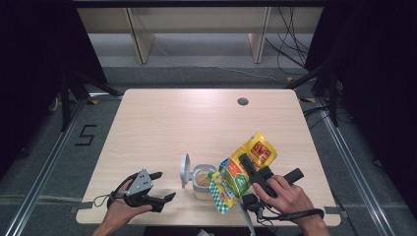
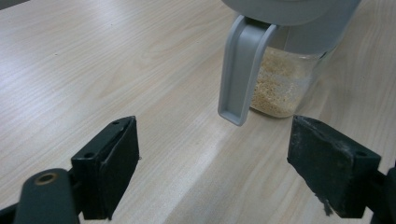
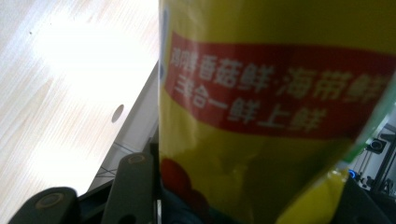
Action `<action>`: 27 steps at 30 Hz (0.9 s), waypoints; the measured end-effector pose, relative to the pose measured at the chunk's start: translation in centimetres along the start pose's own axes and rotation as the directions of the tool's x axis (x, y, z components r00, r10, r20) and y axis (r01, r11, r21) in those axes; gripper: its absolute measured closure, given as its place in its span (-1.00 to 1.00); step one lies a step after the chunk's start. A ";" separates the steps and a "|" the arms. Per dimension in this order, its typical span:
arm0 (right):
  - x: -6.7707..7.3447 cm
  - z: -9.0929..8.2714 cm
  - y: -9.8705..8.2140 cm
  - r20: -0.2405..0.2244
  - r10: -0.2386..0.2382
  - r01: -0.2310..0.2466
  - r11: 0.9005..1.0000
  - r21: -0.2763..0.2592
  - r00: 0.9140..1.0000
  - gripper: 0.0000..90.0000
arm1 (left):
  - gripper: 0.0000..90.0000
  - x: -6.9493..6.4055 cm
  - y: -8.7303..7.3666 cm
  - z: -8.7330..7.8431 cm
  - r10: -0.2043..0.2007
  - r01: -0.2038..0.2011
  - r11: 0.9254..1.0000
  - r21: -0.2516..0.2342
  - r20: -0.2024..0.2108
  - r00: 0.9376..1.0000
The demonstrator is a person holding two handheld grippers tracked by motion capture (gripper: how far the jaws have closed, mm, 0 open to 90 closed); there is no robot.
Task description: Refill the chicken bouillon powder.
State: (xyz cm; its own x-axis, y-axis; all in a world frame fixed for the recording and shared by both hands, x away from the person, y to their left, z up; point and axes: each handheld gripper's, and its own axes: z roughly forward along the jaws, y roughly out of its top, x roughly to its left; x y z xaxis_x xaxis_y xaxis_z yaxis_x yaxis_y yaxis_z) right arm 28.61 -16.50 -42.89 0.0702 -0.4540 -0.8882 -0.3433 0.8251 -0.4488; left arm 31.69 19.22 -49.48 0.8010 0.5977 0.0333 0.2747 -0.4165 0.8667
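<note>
left tool [image 1: 160, 187] rests low on the worktop [image 1: 162, 123] at its near left corner, jaws standing well apart with nothing between them; in the left gripper view it faces the jar [image 2: 285, 88] from just beside it, judged to be on standby to steady it. the jar [image 1: 202, 181], clear-walled with a grey hinged lid [image 1: 185, 169] thrown back to its left, stands near the front edge at centre and holds a shallow layer of pale granules, open as if ready to take more. right of it, the right tool [image 1: 246, 164] is clamped on a yellow seasoning pouch [image 1: 243, 169], gripped across its middle and tipped so its green-checked end hangs directly over the jar mouth, a position judged suited to pouring; no flow can be made out. in the right gripper view the pouch [image 3: 275, 116] sits between the jaws. surface: light wood grain, a cable hole [image 1: 242, 102] far right. room: dark curtains at the sides, grey floor, a floor marking at left, loose cables at right.
</note>
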 end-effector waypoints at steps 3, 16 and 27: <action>0.3 -0.1 0.0 -0.008 0.033 -0.033 0.999 0.006 0.999 0.26 | -0.64 0.0 0.0 0.0 -0.001 0.001 1.000 0.002 -0.001 1.000; 0.1 -0.5 -0.2 -0.001 0.031 -0.031 1.000 0.004 1.000 0.26 | -0.64 0.0 0.0 0.0 -0.003 0.003 1.000 -0.002 0.004 1.000; -0.2 -1.1 -0.2 0.009 0.030 -0.030 1.000 0.008 0.999 0.26 | -0.64 0.0 0.0 -0.1 -0.003 0.003 1.000 -0.003 0.001 1.000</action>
State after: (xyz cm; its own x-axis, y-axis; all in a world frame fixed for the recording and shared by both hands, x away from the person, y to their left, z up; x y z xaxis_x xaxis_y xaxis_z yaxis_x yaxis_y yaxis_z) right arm 27.61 -16.96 -42.51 0.0681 -0.4256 -0.9023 -0.3380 0.8411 -0.4223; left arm 31.64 19.26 -49.42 0.8005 0.5986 0.0300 0.2757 -0.4123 0.8683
